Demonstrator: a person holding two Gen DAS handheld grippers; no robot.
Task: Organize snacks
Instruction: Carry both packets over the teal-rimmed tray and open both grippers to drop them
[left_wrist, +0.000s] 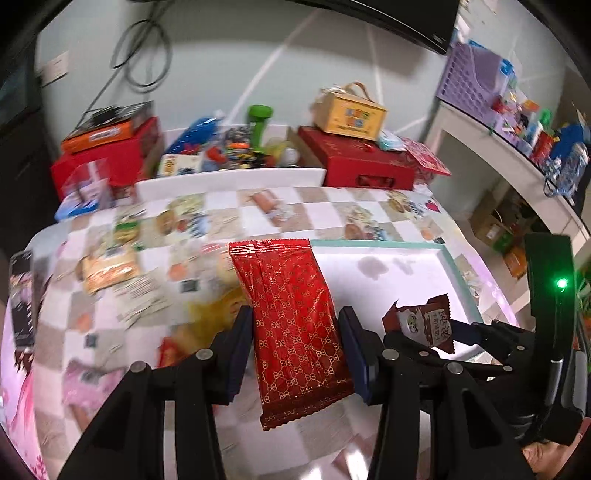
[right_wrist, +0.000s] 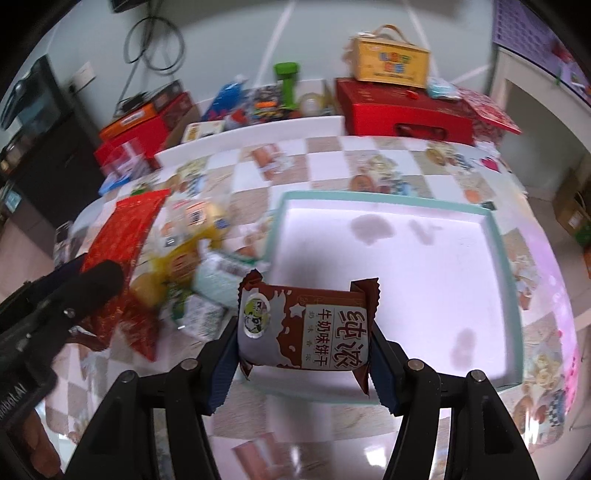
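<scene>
Red patterned packet (left_wrist: 295, 325) sat clamped between left gripper (left_wrist: 295, 350) fingers, long axis running forward along them, far end reaching past fingertips; brown milk-biscuit packet (right_wrist: 304, 328) was pinched crosswise between right gripper (right_wrist: 304, 347) fingers, long axis spanning pad to pad; white tray (right_wrist: 513, 266) lay beyond right fingertips; loose snack pile (right_wrist: 192, 266) left of them

Left gripper (left_wrist: 295, 350) jaws clamp a red patterned packet (left_wrist: 293, 325) above the table (left_wrist: 221, 221).

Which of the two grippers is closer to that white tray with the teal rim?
Right. The right gripper holds a brown biscuit packet over the tray's near edge; the left gripper, gripping a red packet, hangs beside its left edge.
</scene>
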